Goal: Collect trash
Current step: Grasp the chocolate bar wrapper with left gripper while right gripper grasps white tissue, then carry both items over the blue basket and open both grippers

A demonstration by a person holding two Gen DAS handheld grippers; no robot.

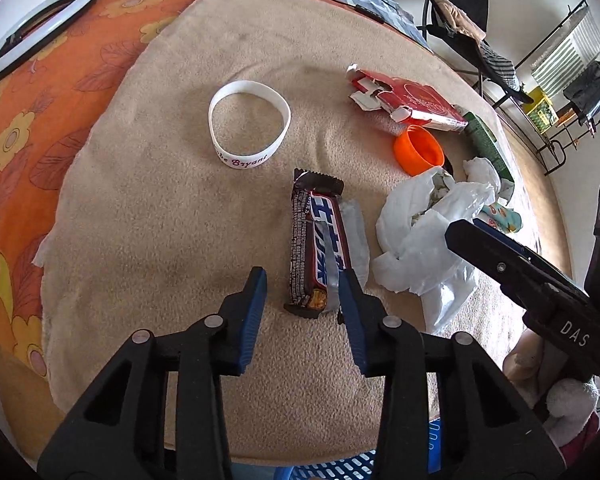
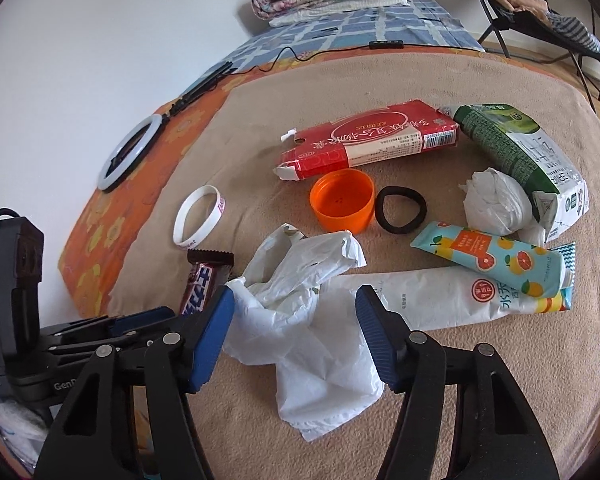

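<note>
An opened brown candy bar wrapper (image 1: 318, 248) (image 2: 201, 282) lies on the beige blanket (image 1: 160, 220). My left gripper (image 1: 303, 286) is open, its blue fingertips on either side of the wrapper's near end. A crumpled white plastic bag (image 2: 304, 320) (image 1: 424, 232) lies to the right, and my right gripper (image 2: 296, 304) stands open around its near part. Further back are a torn red carton (image 2: 364, 140) (image 1: 408, 100), an orange cap (image 2: 342, 200) (image 1: 418, 152), a green carton (image 2: 516, 148), a tissue wad (image 2: 496, 200) and two tubes (image 2: 488, 260).
A white wristband (image 1: 248, 128) (image 2: 198, 216) and a black hair tie (image 2: 400, 208) lie on the blanket. A ring light (image 1: 28, 36) rests on the orange sheet at left. A blue basket (image 1: 340, 470) shows below the near edge. Chairs and a rack stand at far right.
</note>
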